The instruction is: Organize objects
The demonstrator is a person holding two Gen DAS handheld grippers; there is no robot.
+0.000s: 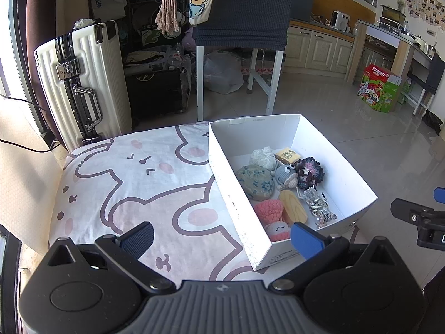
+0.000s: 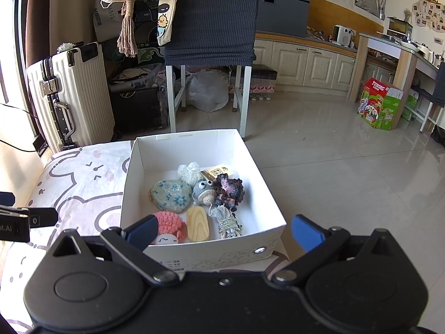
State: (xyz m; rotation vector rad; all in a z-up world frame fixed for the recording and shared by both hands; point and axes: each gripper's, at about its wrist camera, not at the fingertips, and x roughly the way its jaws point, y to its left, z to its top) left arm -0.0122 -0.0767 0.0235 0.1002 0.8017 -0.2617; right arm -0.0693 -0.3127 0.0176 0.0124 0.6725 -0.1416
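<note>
**Both jaws empty, box already filled**

Jaws on both grippers stood spread wide with nothing between them. The left gripper (image 1: 221, 239) hovered over the printed bedsheet (image 1: 133, 183), its right finger just above the near corner of the white box (image 1: 347, 172). The right gripper (image 2: 224, 232) hung over the box's near wall.

All the small items lay inside the box: a white yarn ball (image 2: 189, 172), a yellow packet (image 1: 287, 155), a blue-flowered pouch (image 2: 171, 199), a grey crochet fish (image 2: 204, 192), a dark ruffled crochet piece (image 2: 229, 190), a pink crochet toy (image 2: 169, 226), a wooden block (image 2: 197, 226) and a bundle of twisted cord (image 2: 226, 221). No loose item showed on the sheet, so the sorting looked close to finished.

If any tidying remained, the sound approach would be to descend straight from above, pinch 1 soft item at its middle, and keep clear of the thin cardboard walls so the box did not slide off the bed edge.

Several things stayed unclear. Gripper bodies covered the near stretch of bed in both views, so an item could lie there unseen. The packet's print was too small to read, and the pink toy's lower part sat behind the box wall and a finger.
</note>
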